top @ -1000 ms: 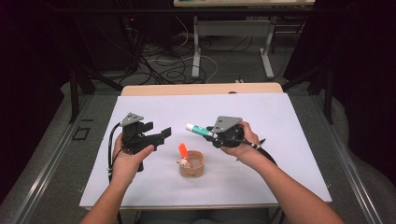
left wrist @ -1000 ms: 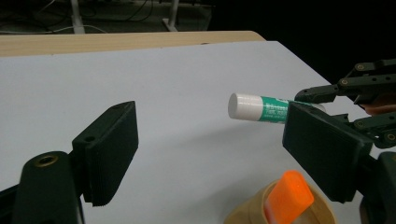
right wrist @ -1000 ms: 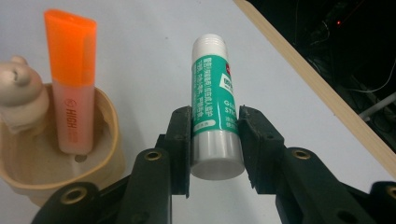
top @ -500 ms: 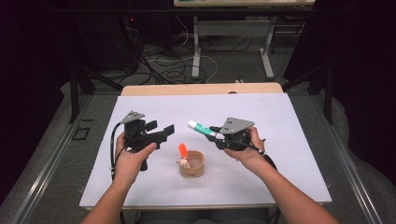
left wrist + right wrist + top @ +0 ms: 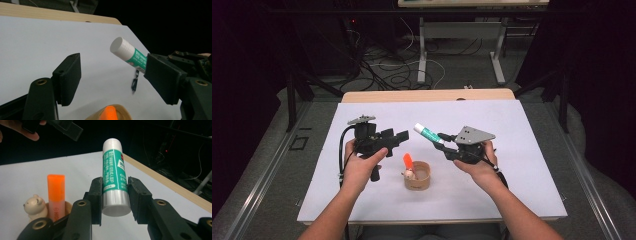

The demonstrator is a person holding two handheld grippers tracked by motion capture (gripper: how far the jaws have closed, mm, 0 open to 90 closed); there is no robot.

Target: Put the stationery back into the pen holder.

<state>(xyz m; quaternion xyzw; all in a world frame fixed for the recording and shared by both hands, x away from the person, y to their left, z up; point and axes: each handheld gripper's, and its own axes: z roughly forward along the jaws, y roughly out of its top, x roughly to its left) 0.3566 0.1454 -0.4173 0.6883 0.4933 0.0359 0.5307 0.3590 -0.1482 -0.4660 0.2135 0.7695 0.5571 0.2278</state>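
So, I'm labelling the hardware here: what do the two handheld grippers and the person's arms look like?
Both grippers are black with two blocky jaws and brass-coloured screw inserts. The left gripper trails a black cable; its pads are ribbed. The right gripper carries a grey three-cornered plate. The forearms are bare, with no sleeves in view.

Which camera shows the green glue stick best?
The right gripper view: the glue stick stands big and upright between its jaws. The left gripper view shows its white cap end; the high view shows it tiny.

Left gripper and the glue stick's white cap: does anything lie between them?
No. In the high view the left gripper, jaws open, is apart from the glue stick clamped in the right gripper. The left gripper view shows bare white tabletop behind.
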